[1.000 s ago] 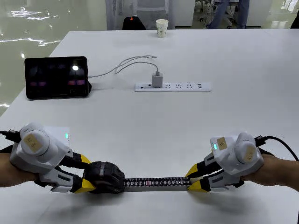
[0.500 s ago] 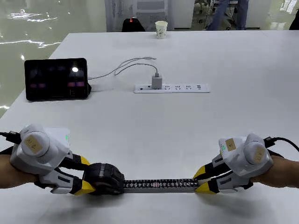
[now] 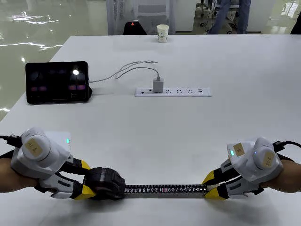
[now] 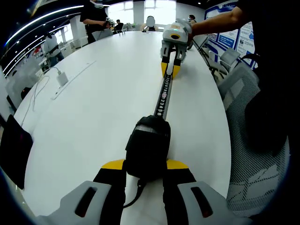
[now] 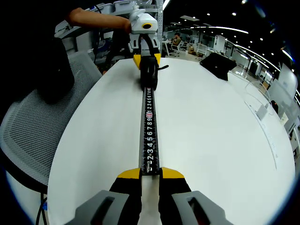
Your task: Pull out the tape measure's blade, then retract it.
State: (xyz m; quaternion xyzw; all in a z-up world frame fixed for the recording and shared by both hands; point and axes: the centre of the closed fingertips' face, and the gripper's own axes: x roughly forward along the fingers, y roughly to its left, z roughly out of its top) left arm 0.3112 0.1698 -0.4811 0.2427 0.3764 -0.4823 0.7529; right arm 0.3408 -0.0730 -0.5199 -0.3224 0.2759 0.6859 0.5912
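A black tape measure case (image 3: 106, 182) rests on the white table near its front edge, and my left gripper (image 3: 89, 181) is shut on it; the case (image 4: 148, 146) sits between the yellow-tipped jaws in the left gripper view. Its black blade (image 3: 164, 189) with white numbers lies flat along the table toward the right. My right gripper (image 3: 210, 185) is shut on the blade's end, seen as the blade (image 5: 149, 136) meeting the jaws in the right gripper view. The far case (image 5: 149, 71) and the left gripper (image 5: 145, 57) holding it appear at that view's top.
A dark tablet (image 3: 57, 81) stands at the back left, a white power strip (image 3: 172, 91) with a charger and cable in the middle, a paper cup (image 3: 162, 33) at the far edge. A mesh chair (image 4: 255, 154) stands beside the table. People stand in the background.
My right gripper has moved to the right with the blade's end, so more blade is drawn out of the case. The left gripper and case stay put.
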